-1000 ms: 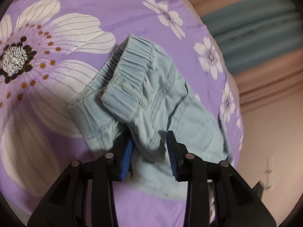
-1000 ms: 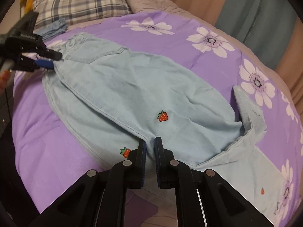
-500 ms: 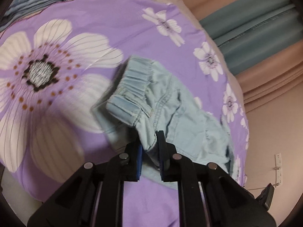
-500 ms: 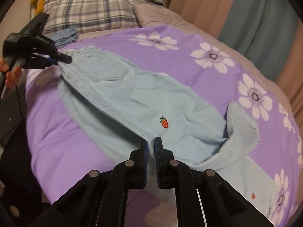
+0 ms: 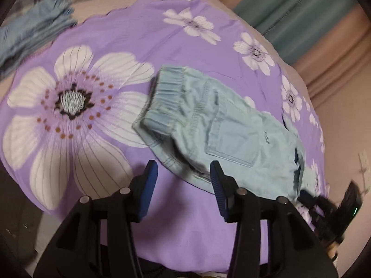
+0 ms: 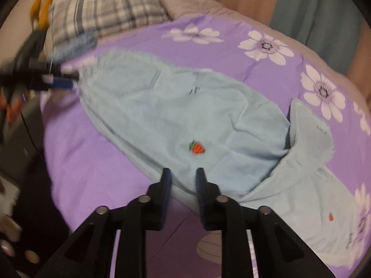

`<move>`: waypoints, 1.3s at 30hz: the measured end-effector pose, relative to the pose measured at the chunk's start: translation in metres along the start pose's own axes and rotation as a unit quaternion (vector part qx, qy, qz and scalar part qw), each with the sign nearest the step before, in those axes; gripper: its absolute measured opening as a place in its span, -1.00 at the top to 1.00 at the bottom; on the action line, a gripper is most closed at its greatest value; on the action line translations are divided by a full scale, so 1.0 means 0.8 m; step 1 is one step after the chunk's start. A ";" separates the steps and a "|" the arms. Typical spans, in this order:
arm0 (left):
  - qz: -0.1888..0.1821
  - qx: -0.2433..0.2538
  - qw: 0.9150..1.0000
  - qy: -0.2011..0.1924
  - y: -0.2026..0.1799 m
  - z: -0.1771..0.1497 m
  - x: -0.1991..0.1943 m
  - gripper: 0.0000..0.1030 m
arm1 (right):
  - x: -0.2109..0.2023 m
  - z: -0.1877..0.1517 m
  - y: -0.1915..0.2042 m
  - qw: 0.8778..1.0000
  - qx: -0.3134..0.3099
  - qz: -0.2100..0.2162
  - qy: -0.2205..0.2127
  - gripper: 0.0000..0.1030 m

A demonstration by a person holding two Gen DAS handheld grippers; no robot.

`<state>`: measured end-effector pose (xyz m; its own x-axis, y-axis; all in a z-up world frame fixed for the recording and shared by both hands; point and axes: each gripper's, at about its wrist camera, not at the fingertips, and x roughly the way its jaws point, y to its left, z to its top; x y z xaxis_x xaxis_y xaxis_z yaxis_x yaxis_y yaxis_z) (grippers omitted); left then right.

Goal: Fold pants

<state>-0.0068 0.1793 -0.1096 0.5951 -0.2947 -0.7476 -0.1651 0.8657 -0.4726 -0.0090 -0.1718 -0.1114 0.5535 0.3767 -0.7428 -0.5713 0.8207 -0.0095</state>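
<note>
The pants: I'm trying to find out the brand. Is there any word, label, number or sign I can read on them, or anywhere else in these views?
Nothing can be read.
Pants: small dark stitched mark near the pocket, too small and blurred to read.
Second dark mark on the turned-up leg end: unreadable.
Strawberry patch: a picture, no lettering.
Bedspread: flowers only.

plaid pillow (image 6: 104, 11), purple floral bedspread (image 5: 104, 41), curtains (image 5: 313, 16)
</note>
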 end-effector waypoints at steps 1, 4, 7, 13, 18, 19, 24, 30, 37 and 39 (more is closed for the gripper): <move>-0.009 0.014 1.000 -0.001 -0.011 0.000 -0.002 0.12 | -0.003 0.002 -0.009 1.000 0.024 0.010 -0.010 0.56; -0.038 0.045 0.998 0.004 -0.046 -0.003 0.008 0.09 | 0.012 0.003 -0.034 0.995 0.095 0.026 -0.014 0.55; -0.065 0.076 0.994 0.031 -0.091 -0.010 0.038 0.09 | 0.055 -0.012 -0.043 0.990 0.128 0.021 0.054 0.55; -0.100 0.142 0.982 0.077 -0.177 -0.025 0.095 0.09 | 0.031 -0.022 -0.068 0.980 0.186 0.066 0.029 0.55; -0.109 0.204 0.967 0.107 -0.236 -0.045 0.132 0.09 | -0.004 -0.017 -0.139 0.963 0.265 0.043 -0.018 0.53; -0.109 0.221 0.963 0.113 -0.247 -0.052 0.139 0.09 | -0.004 -0.013 -0.154 0.960 0.278 0.021 -0.017 0.48; -0.086 0.280 0.945 0.146 -0.269 -0.085 0.178 0.08 | 0.033 0.043 -0.200 0.959 0.281 -0.043 0.011 0.38; -0.109 0.266 0.946 0.151 -0.260 -0.082 0.188 0.03 | 0.112 0.104 -0.229 0.956 0.278 -0.066 0.072 0.37; -0.117 0.254 0.947 0.155 -0.258 -0.078 0.194 0.03 | 0.135 0.102 -0.234 0.952 0.249 -0.137 0.115 0.89; -0.114 0.258 0.947 0.153 -0.259 -0.079 0.194 0.03 | 0.108 0.094 -0.243 0.949 0.277 -0.128 0.082 0.92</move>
<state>0.0700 -0.0716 -0.1572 0.2993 -0.5327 -0.7916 0.3943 0.8246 -0.4058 0.1955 -0.2662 -0.1236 0.5036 0.0992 -0.8582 0.0014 0.9933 0.1156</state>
